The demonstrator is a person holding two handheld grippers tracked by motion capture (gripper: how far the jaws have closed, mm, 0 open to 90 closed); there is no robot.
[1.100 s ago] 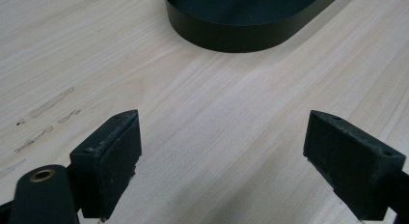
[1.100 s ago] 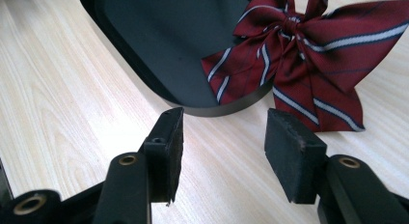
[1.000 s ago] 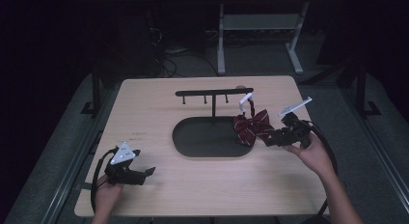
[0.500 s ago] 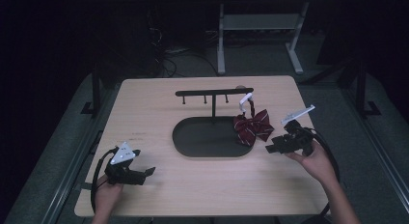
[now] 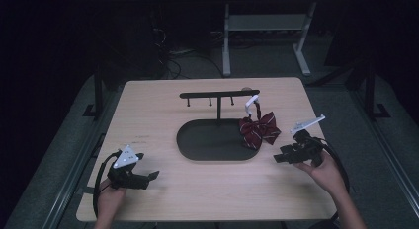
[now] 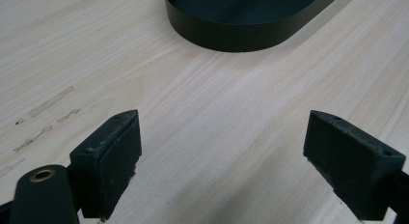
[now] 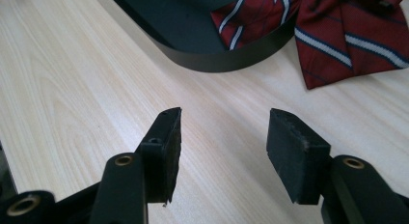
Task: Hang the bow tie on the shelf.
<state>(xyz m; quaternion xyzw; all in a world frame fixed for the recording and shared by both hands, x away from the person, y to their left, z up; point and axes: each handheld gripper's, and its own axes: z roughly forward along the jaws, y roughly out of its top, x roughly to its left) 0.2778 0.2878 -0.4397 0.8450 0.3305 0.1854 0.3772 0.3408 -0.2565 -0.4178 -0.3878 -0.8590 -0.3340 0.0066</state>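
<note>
1. The left gripper [image 5: 148, 177] sits low over the table's [image 5: 148, 110] near left corner, held from behind by the left hand [image 5: 109, 199], whose forearm is cut off at the bottom edge of the high view
2. Its jaws stand wide apart with bare wood between them; in the left gripper view they point toward the near wall of the stand's black oval base [image 6: 241, 35], well apart from it
3. The stand [image 5: 217, 140] has a thin post and a crossbar with small pegs that are hard to make out against the dark room
4. The bow tie [image 5: 259, 129], dark red with pale stripes, hangs from a white clip at the right end of the bar and rests partly on the base, partly over its right rim
5. The right gripper [image 5: 277, 159] lies near the bow tie, just to its right and nearer the person, pointing left; the right hand [image 5: 323, 170] holds it from behind
6. Its jaws have just been opening and stand apart, nothing between them; the bow tie [image 7: 347, 35] lies ahead, untouched
</note>
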